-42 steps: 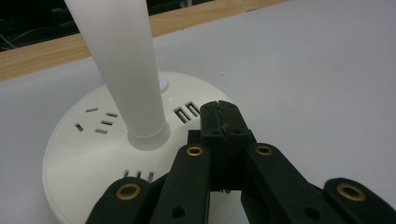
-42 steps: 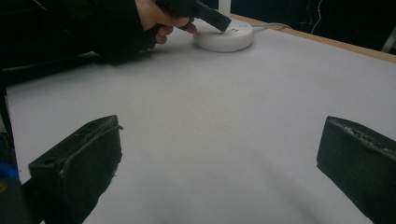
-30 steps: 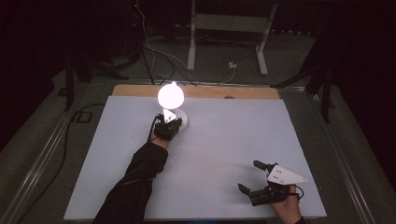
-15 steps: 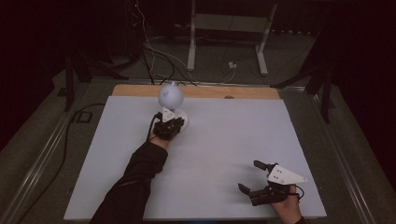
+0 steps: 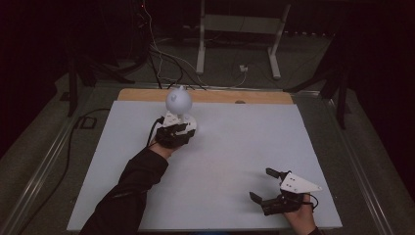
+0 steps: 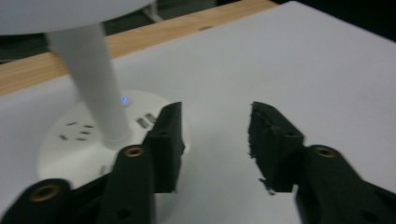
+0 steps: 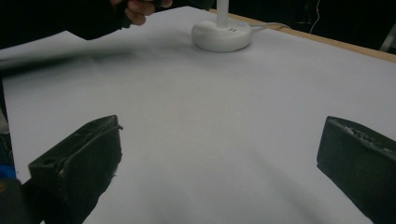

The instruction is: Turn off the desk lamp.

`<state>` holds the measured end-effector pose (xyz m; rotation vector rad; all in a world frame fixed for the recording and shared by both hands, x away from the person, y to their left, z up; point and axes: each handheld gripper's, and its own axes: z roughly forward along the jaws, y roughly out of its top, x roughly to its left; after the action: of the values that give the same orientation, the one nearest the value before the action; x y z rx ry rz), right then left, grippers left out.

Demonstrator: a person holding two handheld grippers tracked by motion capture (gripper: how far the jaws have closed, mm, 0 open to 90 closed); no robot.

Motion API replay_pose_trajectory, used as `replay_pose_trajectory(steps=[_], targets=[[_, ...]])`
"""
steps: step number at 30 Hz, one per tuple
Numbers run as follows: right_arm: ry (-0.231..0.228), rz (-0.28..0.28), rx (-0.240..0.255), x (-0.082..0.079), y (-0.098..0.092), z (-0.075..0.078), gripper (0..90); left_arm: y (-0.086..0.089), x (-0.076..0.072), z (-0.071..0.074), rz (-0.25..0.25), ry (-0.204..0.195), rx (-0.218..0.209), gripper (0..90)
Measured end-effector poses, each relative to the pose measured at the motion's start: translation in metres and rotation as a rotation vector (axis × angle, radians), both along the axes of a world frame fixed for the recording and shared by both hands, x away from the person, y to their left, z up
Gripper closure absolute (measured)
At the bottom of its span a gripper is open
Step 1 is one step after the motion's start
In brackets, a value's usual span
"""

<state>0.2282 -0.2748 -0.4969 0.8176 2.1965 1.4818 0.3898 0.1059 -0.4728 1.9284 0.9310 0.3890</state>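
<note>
The white globe-headed desk lamp (image 5: 179, 104), lit a second ago, is now dark; switching off appears done. It stands far left on the white counter (image 5: 235, 156). Left claw (image 6: 215, 140) has just been opening, jaws apart, nothing between. Right claw (image 5: 266, 188) rests near right, jaws apart, empty.

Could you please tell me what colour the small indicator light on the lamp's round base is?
Blue, on the white lamp base; the left gripper view shows it best.

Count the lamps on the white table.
1: a white lamp with a round base stands near the table's far edge, just beyond the left gripper.
</note>
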Motion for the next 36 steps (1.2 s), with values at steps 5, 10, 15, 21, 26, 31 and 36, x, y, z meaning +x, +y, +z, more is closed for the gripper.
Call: replay_pose_trajectory(steps=[5, 10, 15, 21, 26, 31, 36], targets=[[-0.002, -0.001, -0.001, 0.0, 0.0, 0.0, 0.0, 0.006, -0.011, 0.004, -0.054, 0.031, -0.005, 33.8], [0.001, 0.002, -0.003, 0.0, 0.001, -0.001, 0.0, 0.017, -0.023, 0.011, -0.083, 0.045, -0.01, 16.2], [0.004, 0.001, -0.003, 0.0, 0.001, -0.001, 0.0, 0.029, -0.033, 0.016, -0.122, 0.082, -0.004, 1.5], [0.007, 0.001, -0.004, 0.001, 0.002, -0.001, 0.0, 0.043, -0.048, 0.02, -0.159, 0.083, -0.021, 0.3], [0.009, -0.001, -0.003, 0.001, 0.002, -0.002, 0.0, 0.051, -0.059, 0.018, -0.189, 0.08, 0.001, 0.3], [0.007, -0.002, -0.007, 0.001, 0.002, -0.002, 0.0, 0.056, -0.07, 0.01, -0.208, 0.093, -0.002, 0.3], [0.008, -0.003, -0.007, 0.001, 0.001, -0.002, 0.0, 0.061, -0.081, 0.001, -0.232, 0.091, 0.015, 0.3]])
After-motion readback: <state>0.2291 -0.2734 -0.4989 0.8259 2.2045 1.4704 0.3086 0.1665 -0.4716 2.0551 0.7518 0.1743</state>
